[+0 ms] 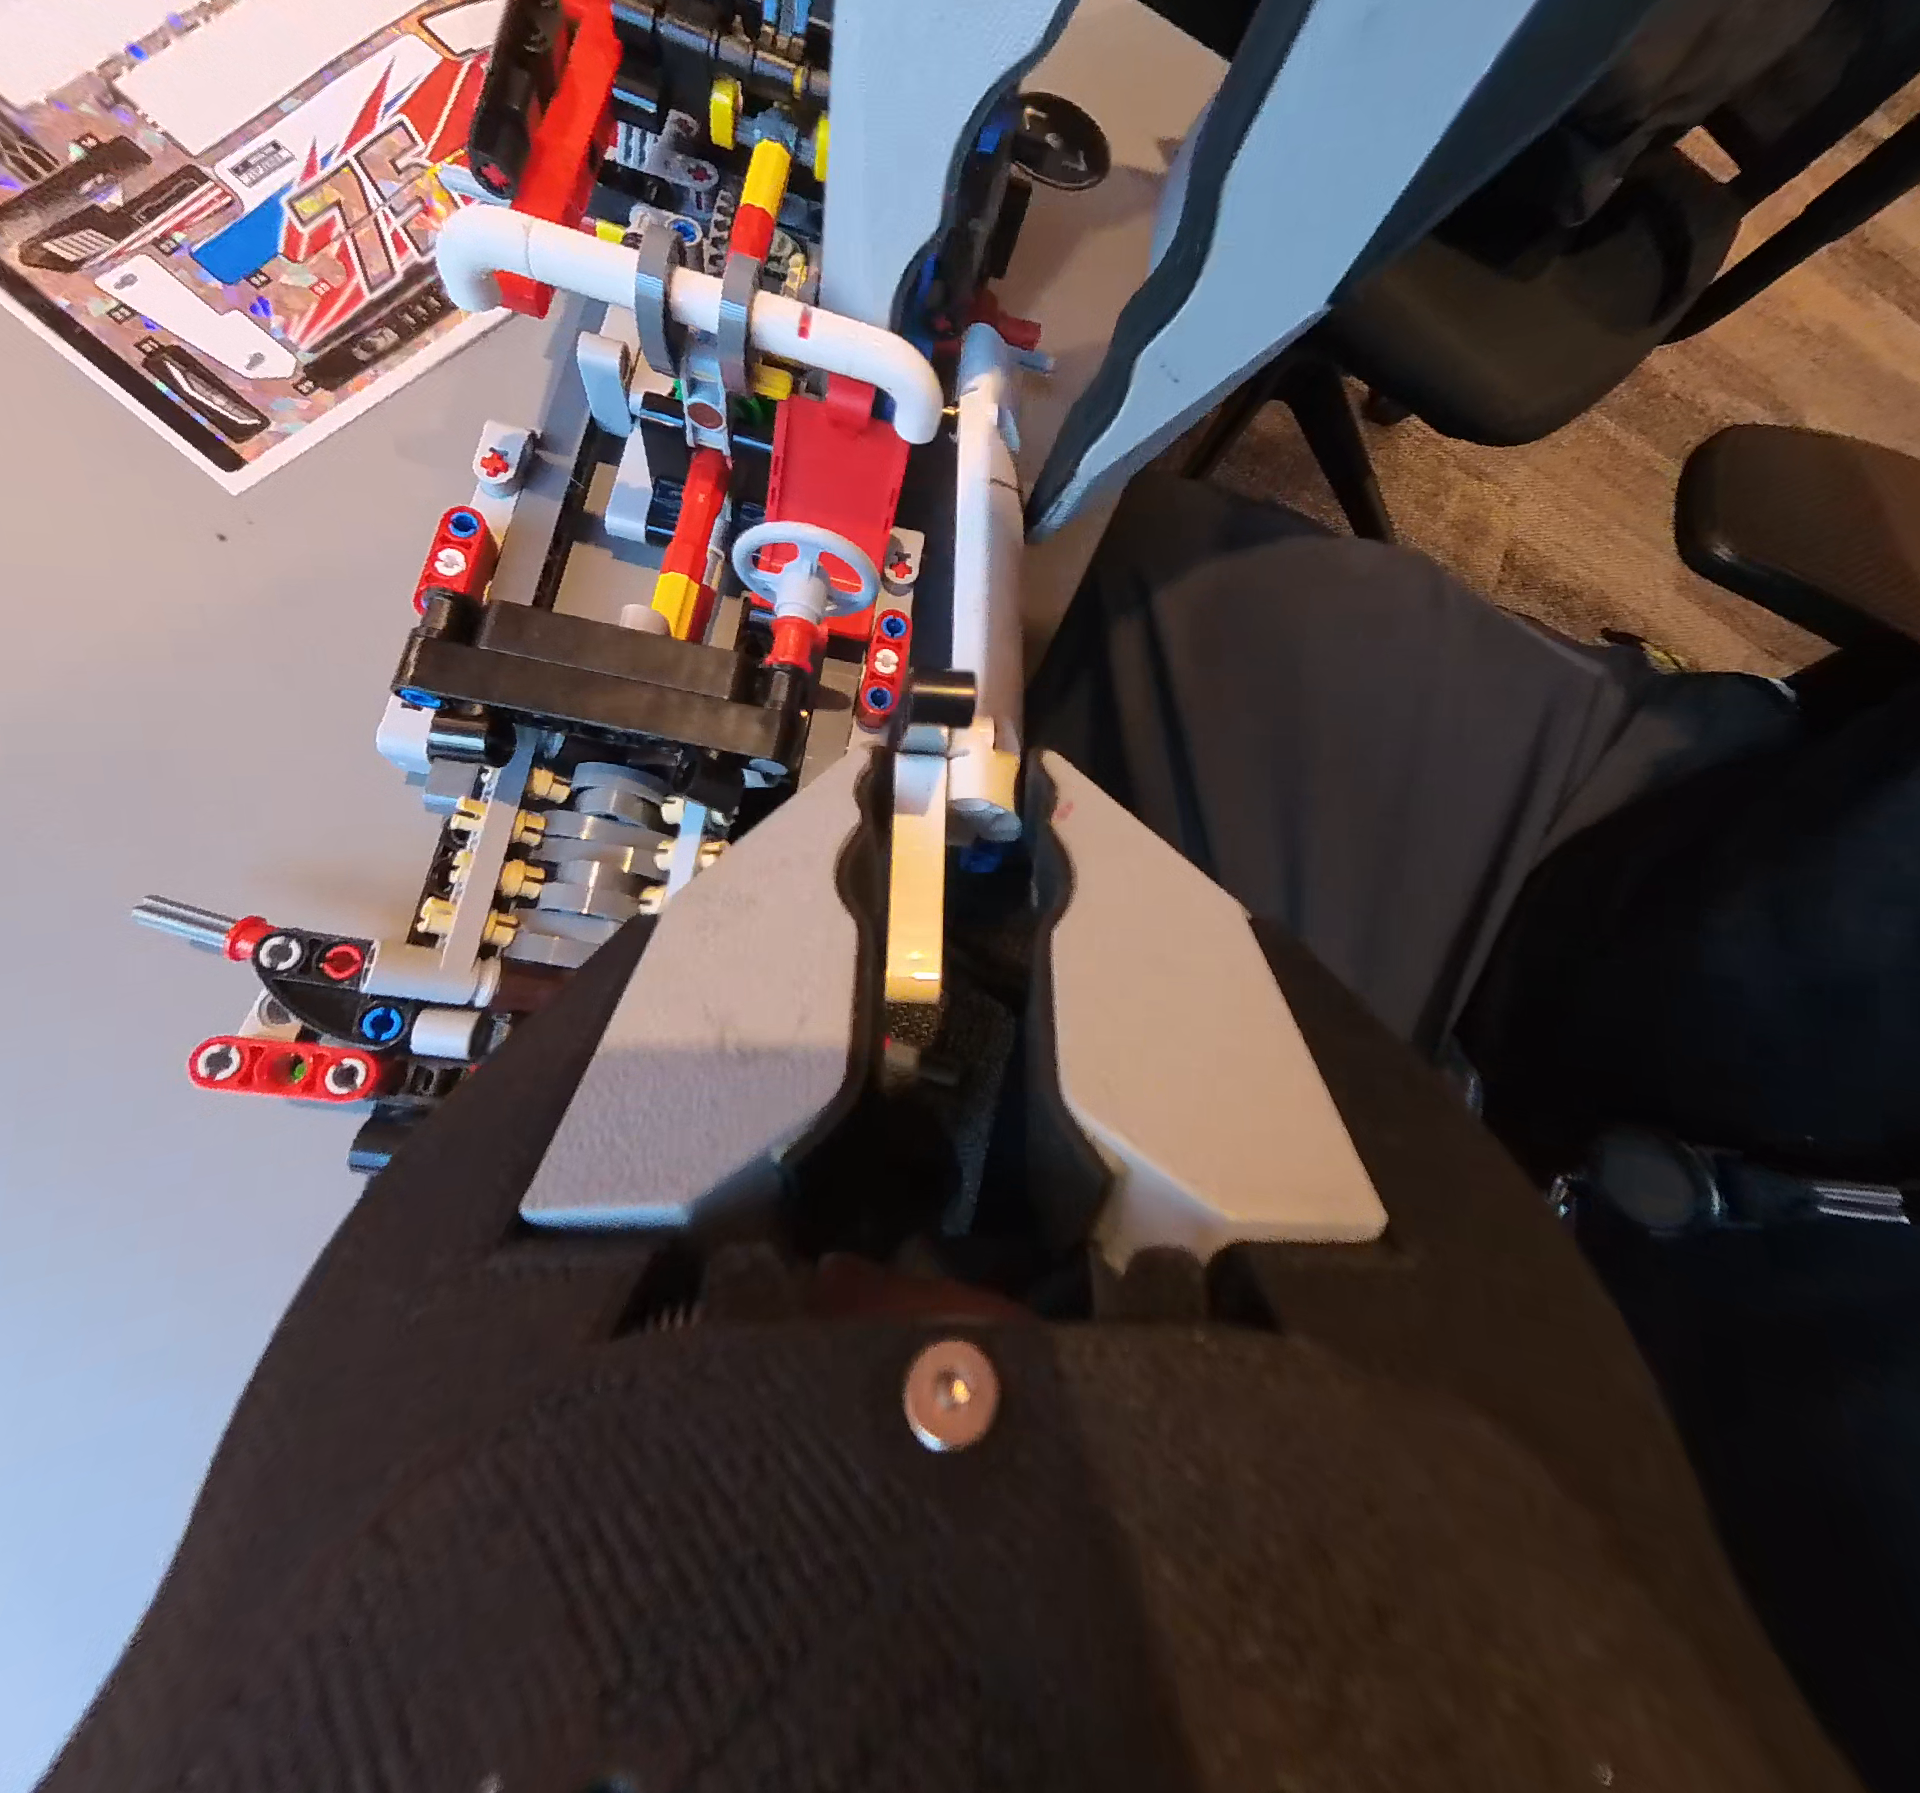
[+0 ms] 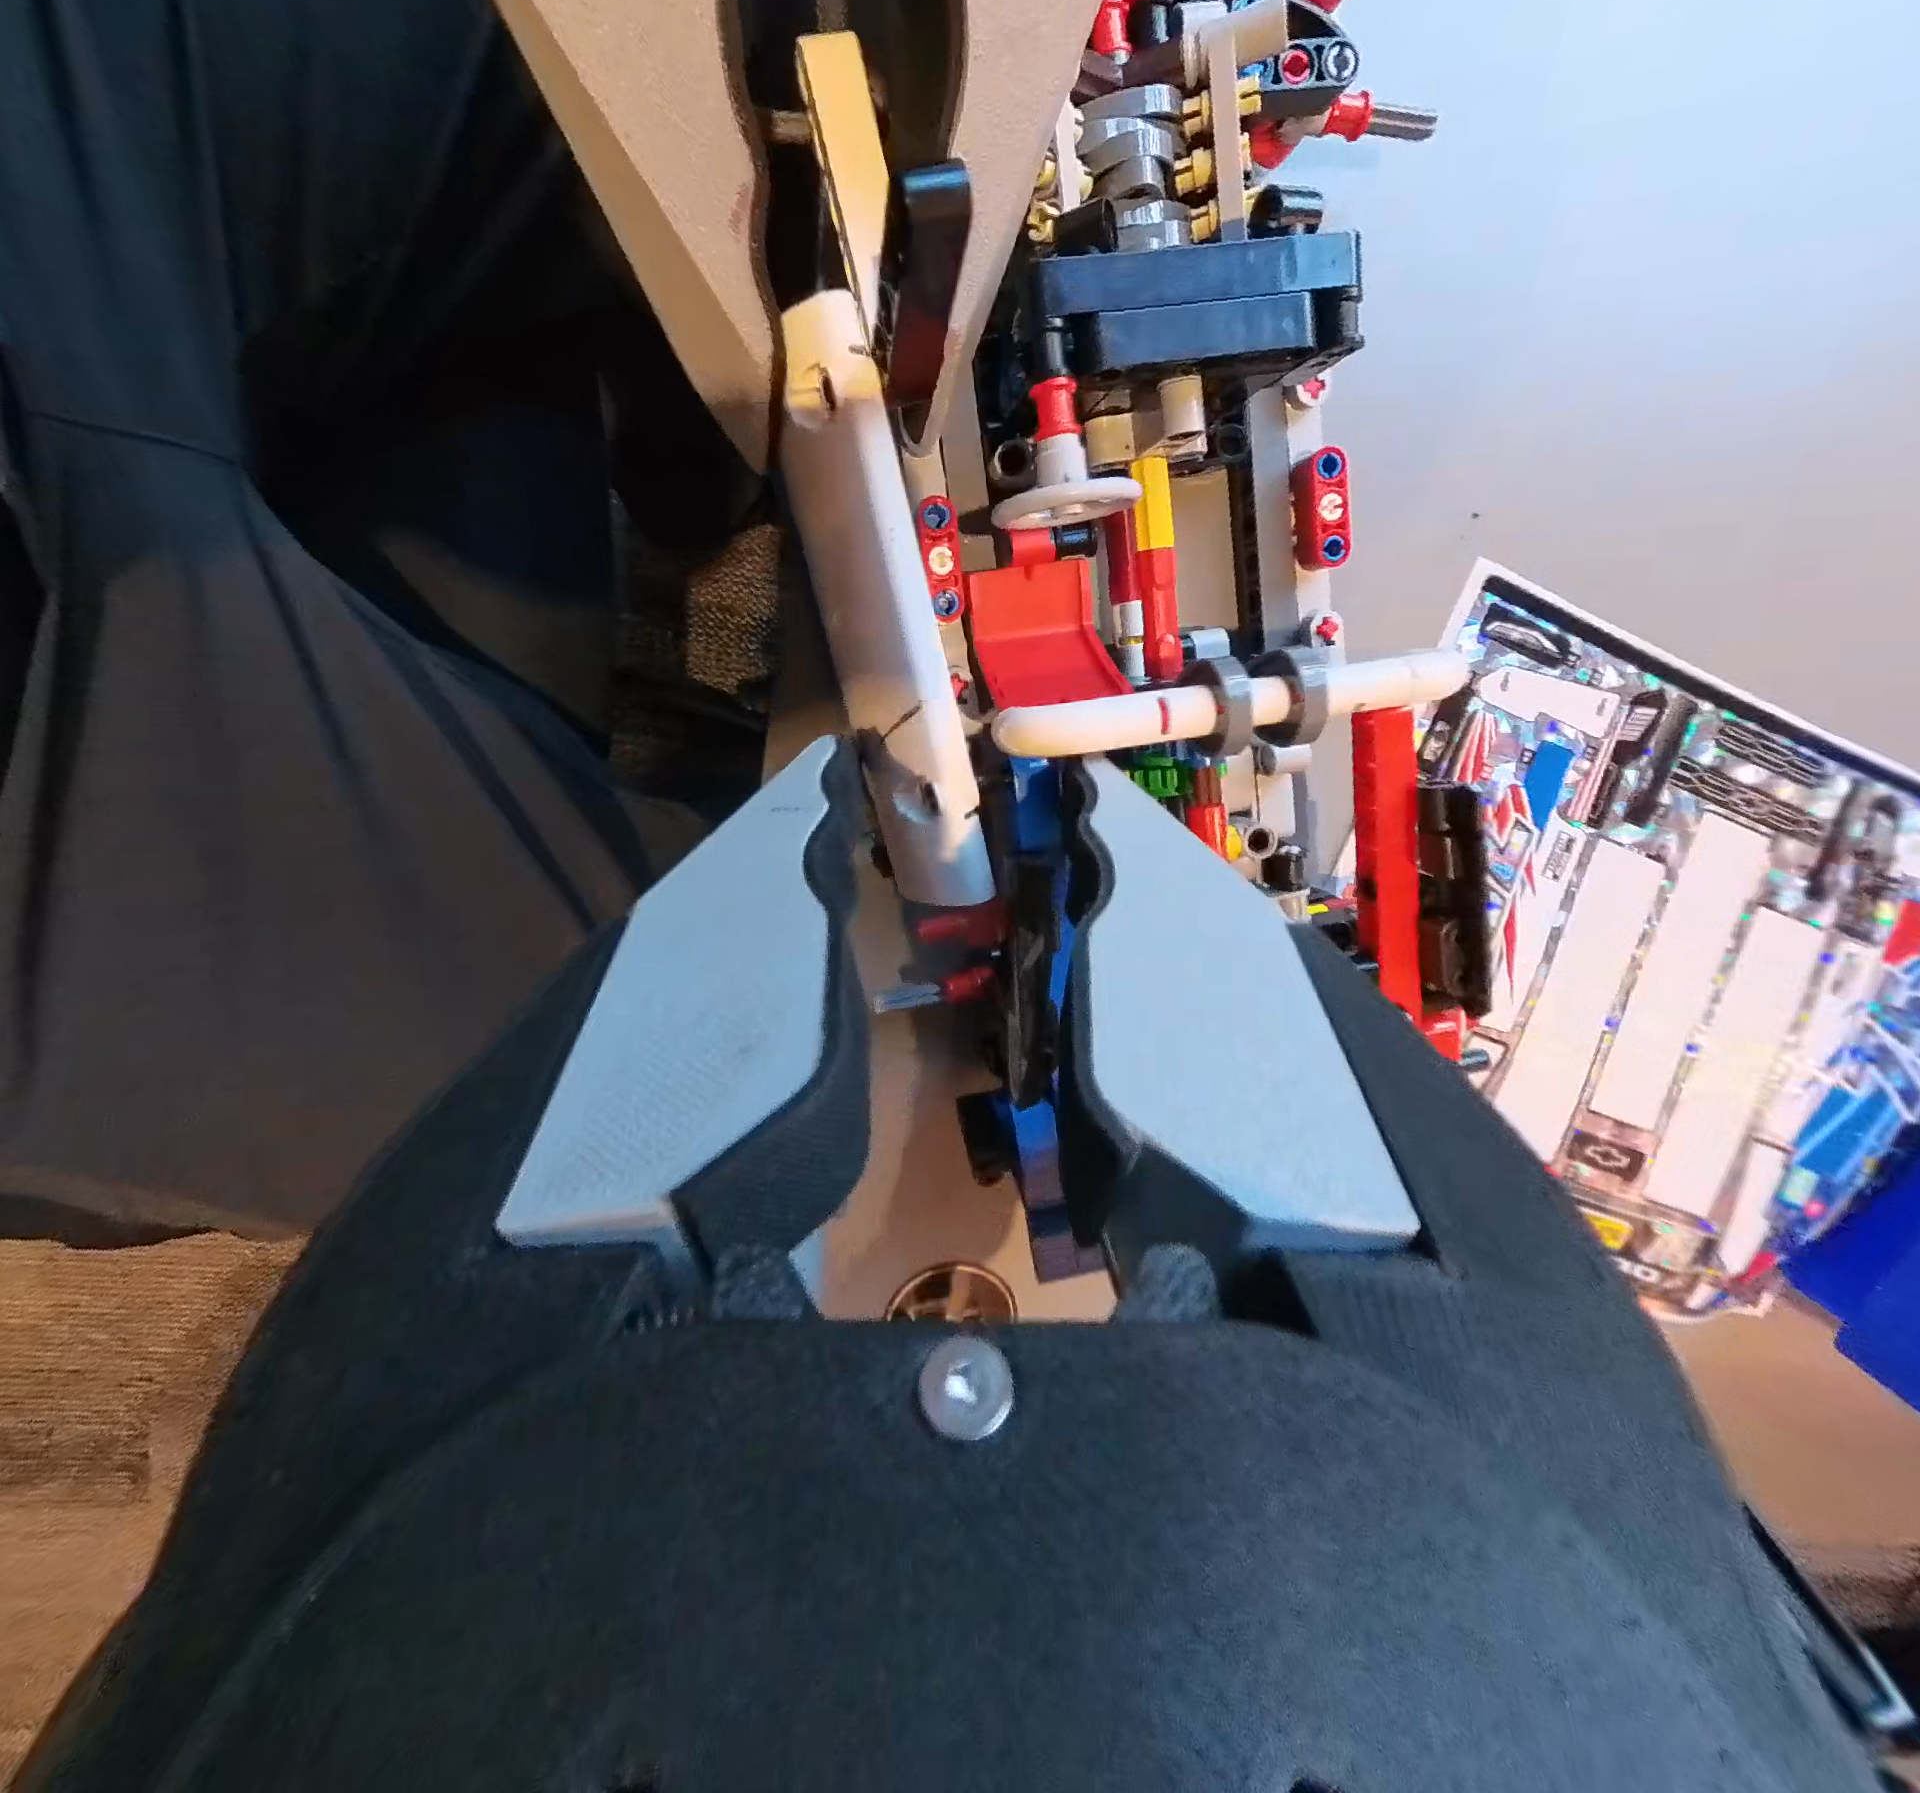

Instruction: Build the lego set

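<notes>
On the grey counter [image 1: 156, 704], a part-built lego chassis [image 1: 665, 538] is being gripped: left gripper [image 1: 951, 808] and right gripper [image 2: 966, 808] fingers are clamped narrowly on its white side beam [image 1: 982, 517] at 3 o'clock; bodywork and wheels appear outstanding.

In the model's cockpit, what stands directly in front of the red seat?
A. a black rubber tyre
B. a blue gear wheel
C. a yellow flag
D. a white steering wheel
D: a white steering wheel on a red-tipped column stands just before the red seat; the right wrist view shows the same pair.
</notes>
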Available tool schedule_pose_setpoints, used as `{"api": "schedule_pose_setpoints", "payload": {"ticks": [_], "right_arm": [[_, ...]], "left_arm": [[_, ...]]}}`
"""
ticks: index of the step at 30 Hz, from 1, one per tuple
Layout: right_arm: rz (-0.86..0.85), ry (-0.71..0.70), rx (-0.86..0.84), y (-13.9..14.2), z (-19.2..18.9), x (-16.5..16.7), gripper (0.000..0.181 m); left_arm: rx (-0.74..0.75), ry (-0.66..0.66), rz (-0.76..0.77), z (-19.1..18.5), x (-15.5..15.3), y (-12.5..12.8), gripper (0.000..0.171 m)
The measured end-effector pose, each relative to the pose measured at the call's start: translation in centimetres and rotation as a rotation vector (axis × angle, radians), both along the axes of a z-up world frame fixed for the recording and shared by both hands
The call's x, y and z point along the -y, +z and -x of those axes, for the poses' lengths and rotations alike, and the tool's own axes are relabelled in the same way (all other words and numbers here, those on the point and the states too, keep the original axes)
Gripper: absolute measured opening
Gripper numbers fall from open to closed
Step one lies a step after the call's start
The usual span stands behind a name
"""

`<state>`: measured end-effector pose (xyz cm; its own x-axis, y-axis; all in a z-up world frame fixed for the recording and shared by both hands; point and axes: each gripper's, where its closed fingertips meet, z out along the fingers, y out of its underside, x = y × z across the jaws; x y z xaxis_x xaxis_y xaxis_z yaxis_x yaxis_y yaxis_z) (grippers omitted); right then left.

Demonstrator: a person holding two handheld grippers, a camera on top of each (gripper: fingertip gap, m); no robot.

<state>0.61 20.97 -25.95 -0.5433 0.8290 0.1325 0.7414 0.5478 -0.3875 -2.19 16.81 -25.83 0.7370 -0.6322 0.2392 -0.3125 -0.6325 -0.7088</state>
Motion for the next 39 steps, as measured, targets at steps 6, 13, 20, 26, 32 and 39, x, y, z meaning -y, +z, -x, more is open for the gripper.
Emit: {"api": "schedule_pose_setpoints", "payload": {"ticks": [6,13,20,26,32,39], "right_arm": [[0.077,-0.031,-0.004,-0.1,0.2,0.1,0.038],[0.043,-0.004,-0.067,-0.1,0.5,-0.1,0.036],[0.068,-0.005,-0.08,0.1,0.7,0.1,0.026],[0.061,-0.013,-0.088,0.2,1.0,-0.1,0.025],[0.017,-0.091,-0.136,0.5,1.8,-0.4,0.046],[-0.073,-0.132,-0.455,4.3,1.3,0.6,0.055]], "left_arm": [[-0.009,-0.023,0.007,0.0,-0.1,-0.1,0.023],[-0.055,-0.031,0.0,0.7,-0.6,-0.1,0.023],[-0.068,-0.006,0.008,1.2,-1.1,-0.3,0.022],[-0.074,0.014,-0.011,1.6,-1.4,-0.3,0.024],[-0.096,0.036,-0.039,2.0,-1.3,-0.4,0.025],[-0.141,0.049,-0.1,2.2,-0.1,0.5,0.055]]}}
